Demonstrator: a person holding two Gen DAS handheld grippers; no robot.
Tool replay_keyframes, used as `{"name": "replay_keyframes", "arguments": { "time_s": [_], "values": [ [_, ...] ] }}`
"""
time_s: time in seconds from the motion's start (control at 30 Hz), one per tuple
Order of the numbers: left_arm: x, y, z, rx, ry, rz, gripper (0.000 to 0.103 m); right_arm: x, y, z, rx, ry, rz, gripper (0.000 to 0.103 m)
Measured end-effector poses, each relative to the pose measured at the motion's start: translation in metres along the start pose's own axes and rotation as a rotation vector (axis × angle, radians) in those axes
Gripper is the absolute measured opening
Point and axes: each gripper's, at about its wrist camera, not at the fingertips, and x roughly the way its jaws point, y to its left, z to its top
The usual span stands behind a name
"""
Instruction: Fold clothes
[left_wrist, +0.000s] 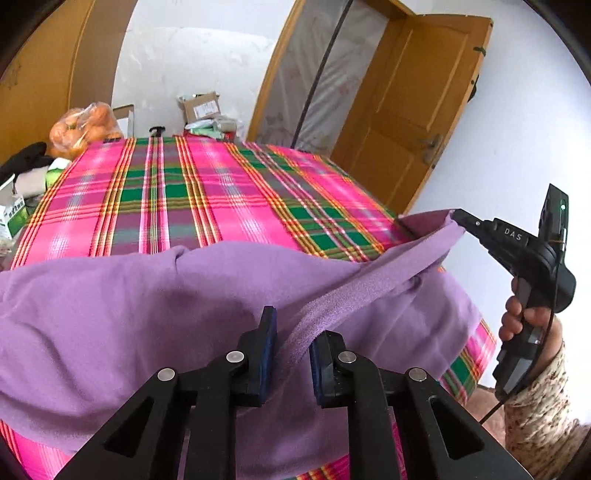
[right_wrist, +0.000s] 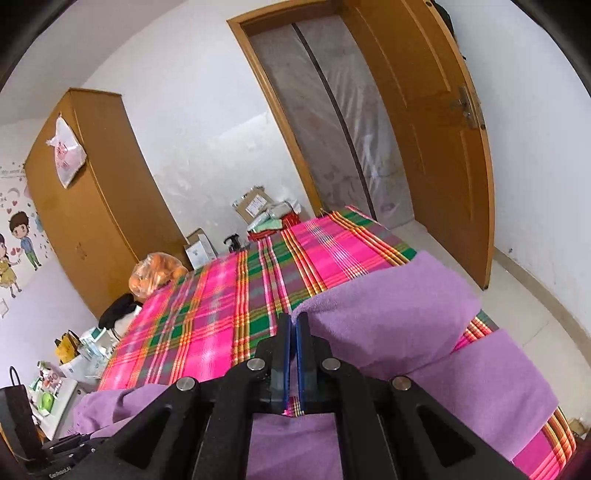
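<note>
Two claws hold one purple garment (left_wrist: 155, 306) over a bed; the left claw (left_wrist: 293, 354) has its blue-padded fingers (left_wrist: 267, 354) drawn in on a ribbed edge band of the cloth, which runs up between them with a narrow gap showing on the right-hand side; the right claw (right_wrist: 294, 354) has its pads nearly together, a slit of plaid showing through, and a corner of the purple fabric meets its tip, though the pinch itself is hard to make out from its own camera; from the left wrist view that claw (left_wrist: 458, 215) grips the far corner of the garment and lifts it taut, a hand (left_wrist: 521, 317) in a mottled beige sleeve (left_wrist: 543, 402) wrapped round its handle. Most of the garment lies bunched across the near end of the bed, part of it draped over the edge; beneath it spreads a pink, green and yellow plaid sheet (left_wrist: 207, 199). Beyond the far end of the bed sit a bag of oranges (left_wrist: 83, 127) and cardboard boxes (left_wrist: 201, 107); a wooden wardrobe (right_wrist: 85, 206) stands at the left wall, and an open wooden door (left_wrist: 413, 103) beside a doorway hung with a sheer curtain (right_wrist: 340, 129).
</note>
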Motion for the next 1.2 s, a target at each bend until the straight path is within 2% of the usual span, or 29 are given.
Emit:
{"name": "replay_keyframes", "arguments": {
  "time_s": [0.3,0.53,0.87,1.0,1.2],
  "values": [
    [-0.012,-0.007,0.001,0.019,-0.045,0.015,0.016,-0.016,0.001,0.004,-0.043,-0.048,0.006,0.003],
    [-0.012,-0.005,-0.020,0.029,-0.002,-0.004,0.016,-0.042,0.002,-0.021,-0.097,-0.076,-0.023,0.003],
    [0.005,0.006,-0.058,0.025,0.143,-0.004,0.012,-0.051,-0.044,-0.096,0.034,0.091,-0.088,0.003],
    [0.008,0.007,-0.069,0.025,0.173,0.002,0.012,-0.043,-0.054,-0.114,0.063,0.150,-0.110,0.003],
    [0.010,0.009,-0.072,0.017,0.180,-0.007,0.012,-0.036,-0.059,-0.120,0.072,0.181,-0.120,0.003]
  ]
}}
